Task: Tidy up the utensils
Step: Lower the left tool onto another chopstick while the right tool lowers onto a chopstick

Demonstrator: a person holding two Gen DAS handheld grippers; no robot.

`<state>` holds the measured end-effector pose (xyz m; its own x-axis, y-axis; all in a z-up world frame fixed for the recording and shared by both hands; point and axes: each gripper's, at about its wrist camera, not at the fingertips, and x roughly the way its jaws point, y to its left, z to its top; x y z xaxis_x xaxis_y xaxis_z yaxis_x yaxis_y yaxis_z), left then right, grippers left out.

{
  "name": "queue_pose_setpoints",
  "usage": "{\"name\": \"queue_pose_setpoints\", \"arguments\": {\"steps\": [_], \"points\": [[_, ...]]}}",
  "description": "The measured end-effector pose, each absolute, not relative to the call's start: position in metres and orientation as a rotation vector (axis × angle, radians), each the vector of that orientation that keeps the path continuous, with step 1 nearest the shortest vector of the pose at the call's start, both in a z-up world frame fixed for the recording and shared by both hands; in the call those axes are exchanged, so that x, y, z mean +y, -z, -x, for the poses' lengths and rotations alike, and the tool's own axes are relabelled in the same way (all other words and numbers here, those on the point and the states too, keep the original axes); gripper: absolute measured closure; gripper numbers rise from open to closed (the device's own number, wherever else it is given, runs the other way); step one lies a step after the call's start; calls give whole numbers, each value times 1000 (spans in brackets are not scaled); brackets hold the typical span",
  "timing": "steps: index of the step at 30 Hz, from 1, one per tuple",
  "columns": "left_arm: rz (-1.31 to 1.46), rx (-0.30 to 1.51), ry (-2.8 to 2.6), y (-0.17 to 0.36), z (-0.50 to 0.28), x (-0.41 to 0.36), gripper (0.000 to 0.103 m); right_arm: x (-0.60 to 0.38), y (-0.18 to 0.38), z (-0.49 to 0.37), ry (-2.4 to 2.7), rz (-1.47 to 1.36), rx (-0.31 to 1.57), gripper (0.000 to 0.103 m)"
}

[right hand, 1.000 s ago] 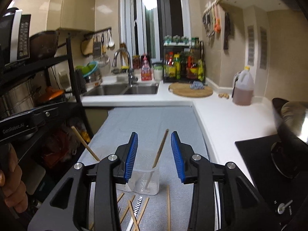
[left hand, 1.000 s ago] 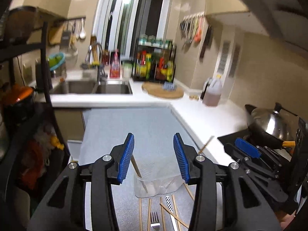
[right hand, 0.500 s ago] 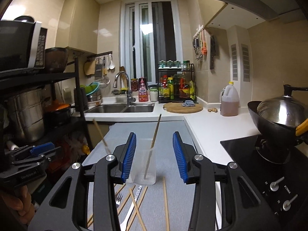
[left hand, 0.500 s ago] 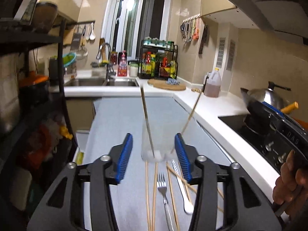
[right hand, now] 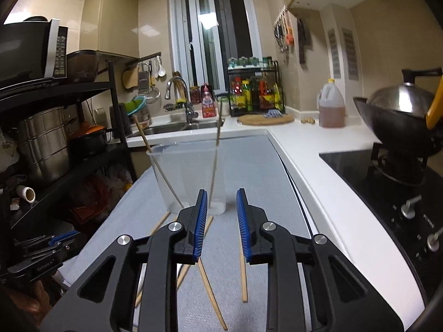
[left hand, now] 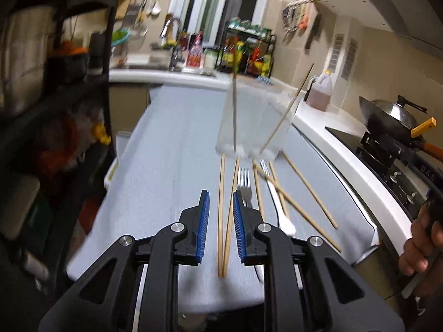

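Note:
A clear plastic cup (left hand: 250, 119) stands on the grey mat (left hand: 171, 149) with two chopsticks leaning in it; it also shows in the right wrist view (right hand: 191, 177). Several wooden chopsticks (left hand: 308, 189), a metal fork (left hand: 245, 186) and a white-handled utensil (left hand: 278, 202) lie on the mat in front of the cup. My left gripper (left hand: 220, 215) is open and empty, hovering over a pair of chopsticks (left hand: 224, 221). My right gripper (right hand: 220, 220) is open and empty, above loose chopsticks (right hand: 243, 276) just short of the cup.
A black rack (right hand: 69, 127) with pots and a microwave stands on the left. A white counter (right hand: 313, 163) runs on the right with an oil jug (right hand: 331, 105), a hob and a wok (right hand: 401, 113). The sink (right hand: 177, 127) is at the back.
The left gripper has pulled back and tilted down over the chopsticks on the mat, its jaws narrower than before. The right gripper has drawn closer to the cup.

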<state>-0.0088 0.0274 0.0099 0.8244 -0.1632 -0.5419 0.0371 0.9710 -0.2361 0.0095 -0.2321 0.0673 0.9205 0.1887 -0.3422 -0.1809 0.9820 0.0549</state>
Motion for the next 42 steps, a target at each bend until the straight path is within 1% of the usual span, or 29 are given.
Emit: {"name": "queue_pose_setpoints", "arguments": {"steps": [3,5,7,11,13,14,20,27,30,31,32,37,42], "points": [[240,619,96,-7,15,28,86,-242,-50,-13,-189,-48,420,81],[242,617,104,-4,17,27,88,-247,-38,-16,-189,-59,466,84],[223,603,103,-2,18,24,89,-250,-25,-23,-195,-83,521,84],[240,630,98,17,17,25,90,-253,-1,-35,-190,-109,593,83],[240,654,95,29,15,26,90,-253,8,-39,-173,-107,609,83],[239,659,97,33,13,27,90,-253,13,-41,-170,-108,619,81],[222,654,138,44,0,18,90,-249,34,-55,-184,-88,678,80],[234,705,152,65,-14,16,90,-243,51,-65,-177,-49,732,79],[214,690,163,66,-12,15,90,-239,53,-61,-155,-14,720,84],[211,684,163,65,-12,15,93,-240,53,-61,-158,-12,718,91],[226,681,169,65,-11,17,94,-240,53,-60,-164,-19,718,96],[277,667,178,69,-6,25,94,-242,52,-50,-169,-36,715,96],[209,664,156,68,-8,18,94,-238,54,-42,-183,-22,711,96]]}}
